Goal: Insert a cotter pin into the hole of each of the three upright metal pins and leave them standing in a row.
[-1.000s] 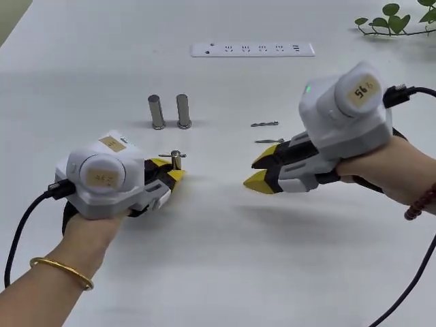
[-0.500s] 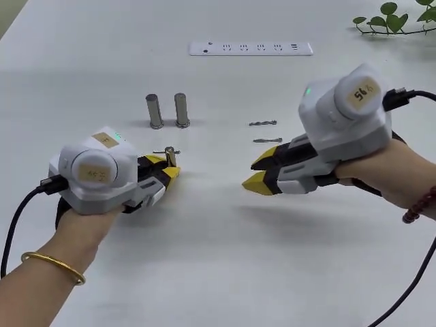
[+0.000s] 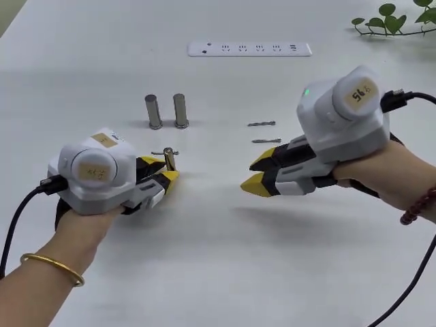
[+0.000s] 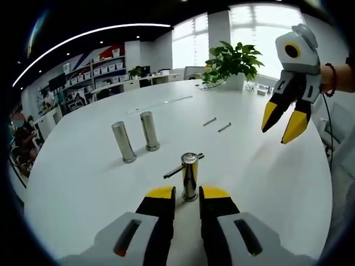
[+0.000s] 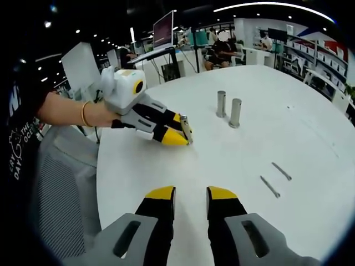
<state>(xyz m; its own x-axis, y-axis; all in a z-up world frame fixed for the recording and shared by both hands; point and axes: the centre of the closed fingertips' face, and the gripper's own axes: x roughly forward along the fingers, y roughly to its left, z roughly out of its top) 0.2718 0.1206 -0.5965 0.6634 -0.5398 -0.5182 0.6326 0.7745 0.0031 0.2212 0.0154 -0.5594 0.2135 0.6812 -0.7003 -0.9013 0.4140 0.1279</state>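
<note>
Cotter pin (image 4: 178,169) sits crosswise through the hole near the top of the fitted metal pin (image 4: 189,180). That pin stands upright on the table (image 3: 218,272), right at the tips of my left hand-held gripper (image 3: 163,169). The jaws are narrow, one on either side of the pin's foot; I cannot tell whether they pinch it or merely flank it. My right hand-held gripper (image 3: 246,176) hangs to the right of the fitted metal pin, well apart from it, jaws spread and empty, pointing back toward it.

Beyond the fitted metal pin, the first bare metal pin (image 3: 153,111) and the second bare metal pin (image 3: 180,110) stand upright just beside each other, with no cotter pin in either. To the right of the fitted metal pin and a little farther out, the nearer loose cotter pin (image 3: 267,141) and the farther loose cotter pin (image 3: 262,124) lie flat and roughly parallel.

By my reading, one pin of three is done. The next move turns on those loose pins. My right hand-held gripper is the nearer one, and they lie just past it. Their long axes run roughly along the line its jaws point, so I expect to have to swing it round to close across a shank.
</note>
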